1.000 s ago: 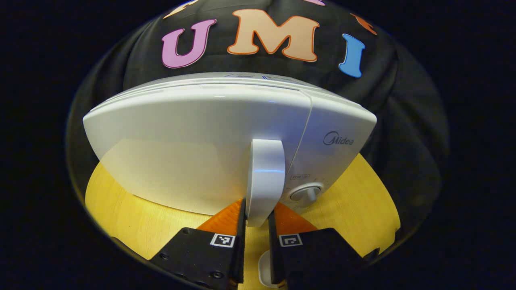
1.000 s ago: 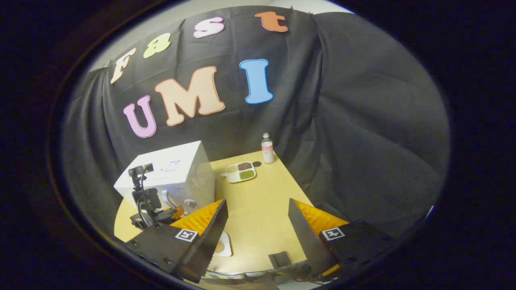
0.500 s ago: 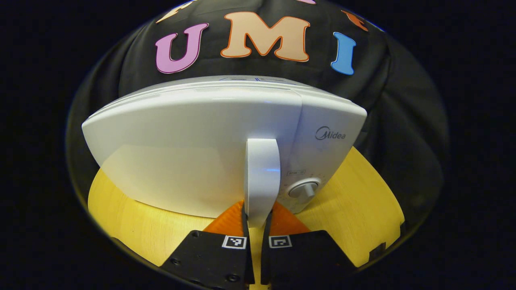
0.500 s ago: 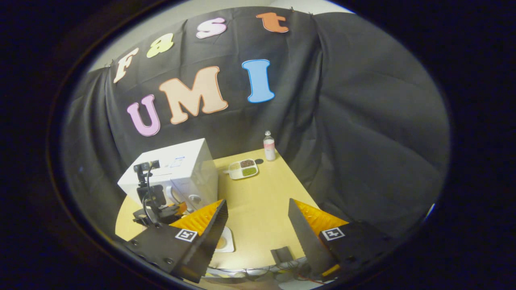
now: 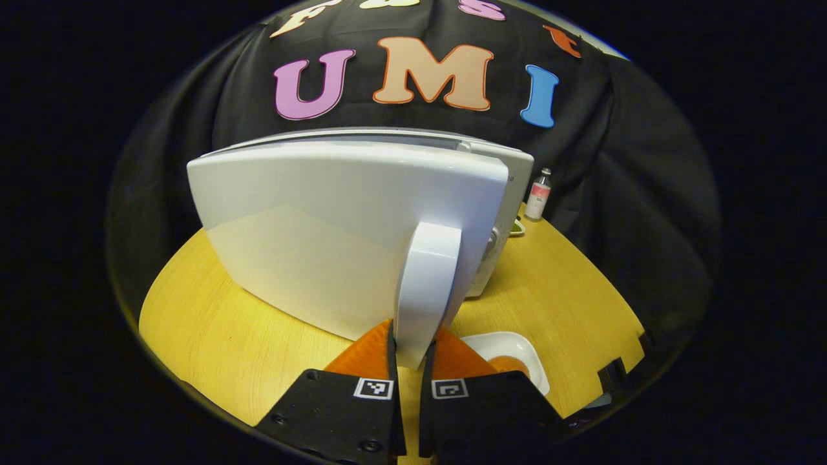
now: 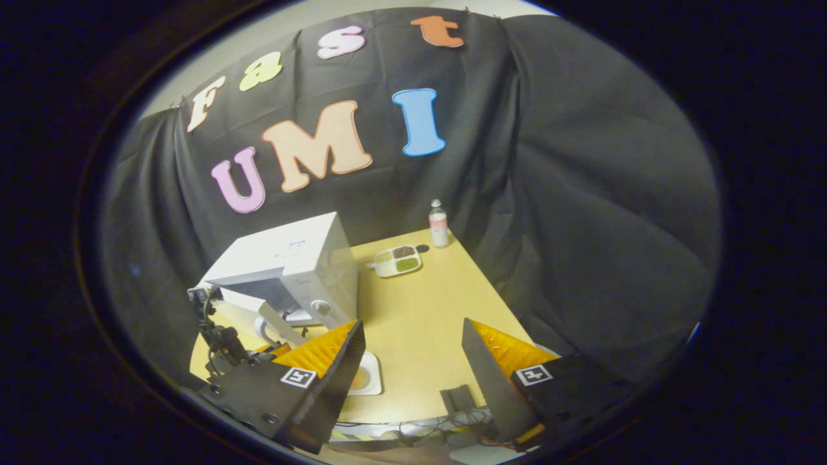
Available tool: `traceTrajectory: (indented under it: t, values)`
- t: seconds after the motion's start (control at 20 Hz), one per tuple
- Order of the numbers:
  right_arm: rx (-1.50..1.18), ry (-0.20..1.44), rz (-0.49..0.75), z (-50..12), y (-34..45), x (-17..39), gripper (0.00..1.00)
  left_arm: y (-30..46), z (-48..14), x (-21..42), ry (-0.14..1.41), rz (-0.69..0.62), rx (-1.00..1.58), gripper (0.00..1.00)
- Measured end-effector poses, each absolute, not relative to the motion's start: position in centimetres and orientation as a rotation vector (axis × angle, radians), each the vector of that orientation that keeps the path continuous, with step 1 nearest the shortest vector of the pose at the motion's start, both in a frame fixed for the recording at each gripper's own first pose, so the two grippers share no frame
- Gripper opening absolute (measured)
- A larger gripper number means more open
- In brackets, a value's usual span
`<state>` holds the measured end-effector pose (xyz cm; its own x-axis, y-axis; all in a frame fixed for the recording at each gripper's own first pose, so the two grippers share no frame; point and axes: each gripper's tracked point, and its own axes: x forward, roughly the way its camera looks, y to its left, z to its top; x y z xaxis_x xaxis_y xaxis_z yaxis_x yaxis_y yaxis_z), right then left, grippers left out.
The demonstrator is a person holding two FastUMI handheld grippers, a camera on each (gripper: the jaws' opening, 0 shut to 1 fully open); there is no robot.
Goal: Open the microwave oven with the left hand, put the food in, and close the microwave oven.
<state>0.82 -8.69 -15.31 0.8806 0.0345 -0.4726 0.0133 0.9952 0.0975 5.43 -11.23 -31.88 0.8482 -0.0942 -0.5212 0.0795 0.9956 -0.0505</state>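
The left gripper (image 5: pixel 408 352) is squeezing the white handle (image 5: pixel 426 284) of the microwave (image 6: pixel 291 271), one finger on each side. The door (image 5: pixel 336 226) is partly open and swings out from the box. The microwave sits near the back left corner of the desk (image 6: pixel 420 323). The food is in a small white dish (image 5: pixel 510 352) near the front edge of the desk, just beside the open door. The right gripper (image 6: pixel 413 361) hangs above the front of the desk with its fingers spread wide and nothing in them. A tray (image 6: pixel 397 259) with colored food bits and a bottle (image 6: pixel 439 223) stand near the back edge. I think the handle could slip out if the pull is too quick, because it is smooth. A hard pull could also drag the whole microwave along the desk. The swinging door might bump the dish too.
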Motion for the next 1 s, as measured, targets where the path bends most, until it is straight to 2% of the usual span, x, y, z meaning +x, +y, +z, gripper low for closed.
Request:
traceTrajectory:
  t: [0.05, 0.25, 0.35, 0.45, 0.5, 0.6, 0.7, 1.0]
  values:
    - [0.088, 0.497, 0.035, -15.4, -8.1, 1.1, 0.96, -10.8, -31.9, 4.8, 0.546, -0.090, -0.004, 0.08]
    - [0.061, 0.497, 0.137, -15.3, -5.5, 1.9, 0.95, -9.2, -31.9, 2.4, 0.563, -0.038, -0.011, 0.13]
    - [0.045, 0.503, 0.178, -15.7, -4.7, 2.2, 0.93, -8.3, -31.6, 1.8, 0.562, 0.021, -0.094, 0.23]
    - [0.026, 0.513, 0.206, -16.2, -4.3, 2.4, 0.95, -6.8, -31.4, 0.9, 0.566, 0.086, -0.155, 0.39]
    - [0.020, 0.520, 0.220, -16.5, -4.2, 2.5, 0.96, -6.0, -31.5, 0.7, 0.576, 0.116, -0.182, 0.64]
    - [0.008, 0.533, 0.250, -17.2, -3.8, 2.7, 0.96, -4.9, -31.6, -0.9, 0.591, 0.159, -0.241, 0.80]
    - [-0.007, 0.546, 0.277, -18.1, -3.5, 3.0, 0.96, -3.8, -31.6, -2.1, 0.592, 0.201, -0.243, 0.88]
    - [-0.052, 0.623, 0.361, -22.4, -1.7, 3.3, 0.96, 1.3, -30.6, -7.3, 0.585, 0.370, -0.215, 0.89]
